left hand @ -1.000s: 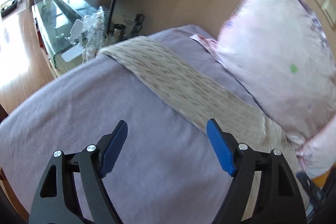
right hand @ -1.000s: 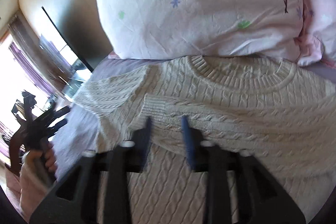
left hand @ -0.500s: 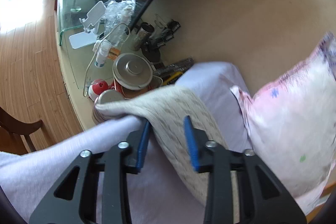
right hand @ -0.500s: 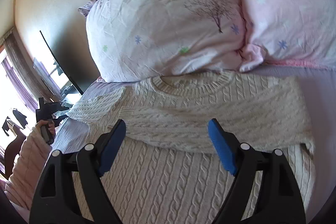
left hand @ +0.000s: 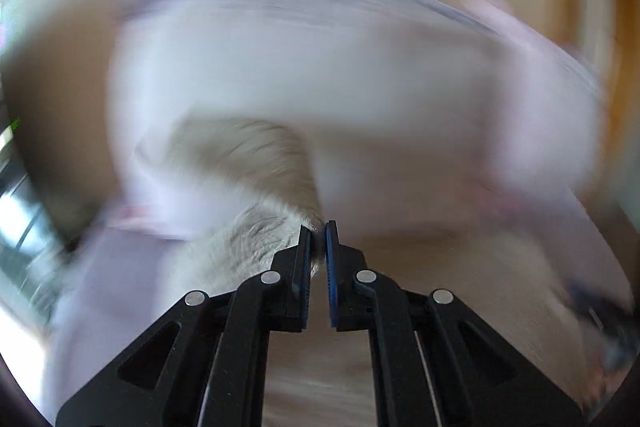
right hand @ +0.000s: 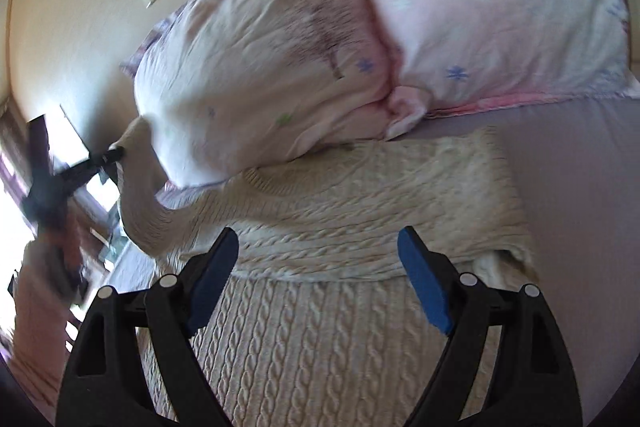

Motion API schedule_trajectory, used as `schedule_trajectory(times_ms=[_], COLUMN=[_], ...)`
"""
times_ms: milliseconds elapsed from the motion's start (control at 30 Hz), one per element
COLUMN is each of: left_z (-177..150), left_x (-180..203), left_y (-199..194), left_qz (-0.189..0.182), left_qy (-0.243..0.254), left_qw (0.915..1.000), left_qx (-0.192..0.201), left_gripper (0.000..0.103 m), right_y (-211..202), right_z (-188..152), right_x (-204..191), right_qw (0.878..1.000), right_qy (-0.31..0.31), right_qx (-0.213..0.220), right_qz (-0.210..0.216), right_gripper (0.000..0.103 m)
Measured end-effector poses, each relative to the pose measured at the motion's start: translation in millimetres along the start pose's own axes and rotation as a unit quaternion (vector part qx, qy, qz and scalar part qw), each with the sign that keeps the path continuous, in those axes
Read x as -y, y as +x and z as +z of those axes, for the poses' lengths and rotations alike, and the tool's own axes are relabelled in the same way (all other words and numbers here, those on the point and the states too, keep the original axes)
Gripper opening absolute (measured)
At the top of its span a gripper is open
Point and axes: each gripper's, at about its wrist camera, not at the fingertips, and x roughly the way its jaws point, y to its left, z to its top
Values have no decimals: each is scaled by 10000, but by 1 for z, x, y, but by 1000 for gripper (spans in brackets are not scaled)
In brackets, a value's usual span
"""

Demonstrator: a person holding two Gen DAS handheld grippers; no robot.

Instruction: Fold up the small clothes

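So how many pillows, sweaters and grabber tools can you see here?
Pillows: 2, one beside the other.
Sweaters: 1, the cream sweater.
Tools: 2, the left tool pinching the sleeve, the right tool open above the sweater.
Total: 5.

Bright daylight floods from the left; left wrist view heavily motion-blurred, right wrist view sharper, fisheye-curved edges.
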Motion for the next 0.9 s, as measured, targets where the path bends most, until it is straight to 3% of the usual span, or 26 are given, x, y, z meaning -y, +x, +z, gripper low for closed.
schedule_trajectory(times_ms=[67, 100, 200, 333, 367, 467, 600, 667, 700, 767, 833, 900], left_z=[-28, -53, -99, -110, -112, -111, -112, -113, -113, -114, -114, -115], left_x=[67, 102, 129, 100, 86, 63, 36, 22, 16, 9, 0, -5], left_y=[24, 40, 52, 32, 24, 10, -1, -9, -8, -9, -12, -14], left_qz=[-386, -522, -526, -493, -409, -185, 52, 87, 116, 137, 147, 174], left_qy=[660, 1119, 1564, 1083, 903, 650, 453, 321, 237, 118, 1, -106], left_qw=[9959, 9885, 9773, 9847, 9869, 9905, 9922, 9930, 9934, 9940, 9946, 9949], left_qx=[-473, -870, -1329, -1274, -1273, -1201, -1157, -1136, -1120, -1077, -1024, -987], left_gripper=[7, 7, 7, 10, 17, 38, 44, 45, 46, 46, 47, 52], right_y=[-3, -4, -5, 6, 10, 17, 36, 47, 49, 45, 35, 17], right_z=[0, 0, 2, 11, 12, 11, -1, -8, -10, -12, -8, 7], right_x=[15, 25, 53, 73, 77, 87, 82, 81, 79, 74, 62, 41], right_qw=[9996, 9989, 9948, 9905, 9878, 9842, 9842, 9817, 9820, 9848, 9883, 9952], right_qy=[280, 469, 988, 1315, 1467, 1632, 1345, 1292, 1244, 1062, 863, 436], right_qx=[-8, -40, -214, -408, -493, -598, -972, -1212, -1229, -1202, -1118, -650], right_qz=[19, 17, 139, -9, -174, -341, -624, -694, -720, -664, -578, -581], right_gripper=[82, 82, 82, 64, 56, 54, 49, 26, 25, 6, 6, 5])
